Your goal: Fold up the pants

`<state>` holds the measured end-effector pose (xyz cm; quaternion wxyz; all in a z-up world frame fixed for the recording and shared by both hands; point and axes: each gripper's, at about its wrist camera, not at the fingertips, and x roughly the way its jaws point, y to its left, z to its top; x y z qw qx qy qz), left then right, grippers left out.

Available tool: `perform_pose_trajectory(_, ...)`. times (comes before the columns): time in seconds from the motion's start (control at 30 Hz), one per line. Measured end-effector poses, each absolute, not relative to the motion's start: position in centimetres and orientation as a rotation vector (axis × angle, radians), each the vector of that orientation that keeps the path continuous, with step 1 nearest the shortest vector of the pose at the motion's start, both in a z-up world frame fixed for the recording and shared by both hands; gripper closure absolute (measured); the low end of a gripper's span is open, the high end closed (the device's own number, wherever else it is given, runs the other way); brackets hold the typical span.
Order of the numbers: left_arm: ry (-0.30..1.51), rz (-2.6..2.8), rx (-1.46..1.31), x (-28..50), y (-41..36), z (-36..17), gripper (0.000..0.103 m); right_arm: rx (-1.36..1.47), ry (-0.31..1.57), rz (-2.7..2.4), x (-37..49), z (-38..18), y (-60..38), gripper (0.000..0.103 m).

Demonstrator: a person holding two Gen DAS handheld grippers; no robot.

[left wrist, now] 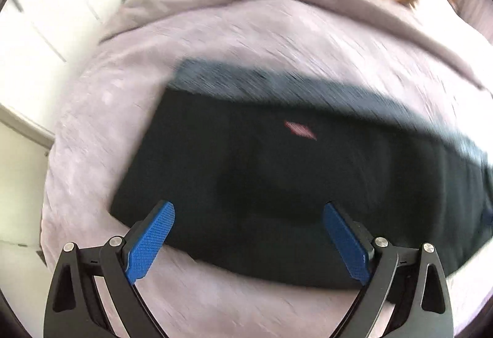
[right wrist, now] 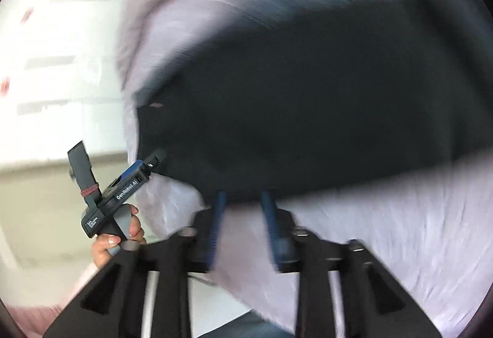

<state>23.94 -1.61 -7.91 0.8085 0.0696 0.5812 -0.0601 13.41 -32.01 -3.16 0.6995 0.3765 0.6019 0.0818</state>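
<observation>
While the dark pants [left wrist: 277, 177] lie flat on the pale blanket [left wrist: 215, 39] just ahead of my fingertips, they already look doubled into one long band, with a small pink mark [left wrist: 300, 130] on top. I judge the lengthwise fold done and the crosswise folds still to come. My left gripper [left wrist: 248, 241] hangs over the near edge with its jaws spread wide, nothing between them. My right gripper [right wrist: 243, 221] holds its jaws narrow but apart, and I see no cloth caught there, though blur leaves me unsure. No container shows anywhere around me.
</observation>
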Motion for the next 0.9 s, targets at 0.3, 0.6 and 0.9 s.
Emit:
perform_pose_trajectory(0.3, 1.293, -0.021, 0.016, 26.9, 5.2, -12.7, 0.000, 0.465, 1.416, 0.443, 32.6, -5.0, -19.7, 0.064)
perform_pose_trajectory(0.6, 1.305, -0.038, 0.047, 27.9, 6.1, -12.4, 0.000, 0.444, 1.472, 0.244, 35.0, -10.2, -18.5, 0.067)
perform_pose_trajectory(0.9, 1.348, -0.019, 0.052, 26.5, 4.5, -10.2, 0.000, 0.401, 1.449, 0.206, 26.6, -3.9, -23.9, 0.032)
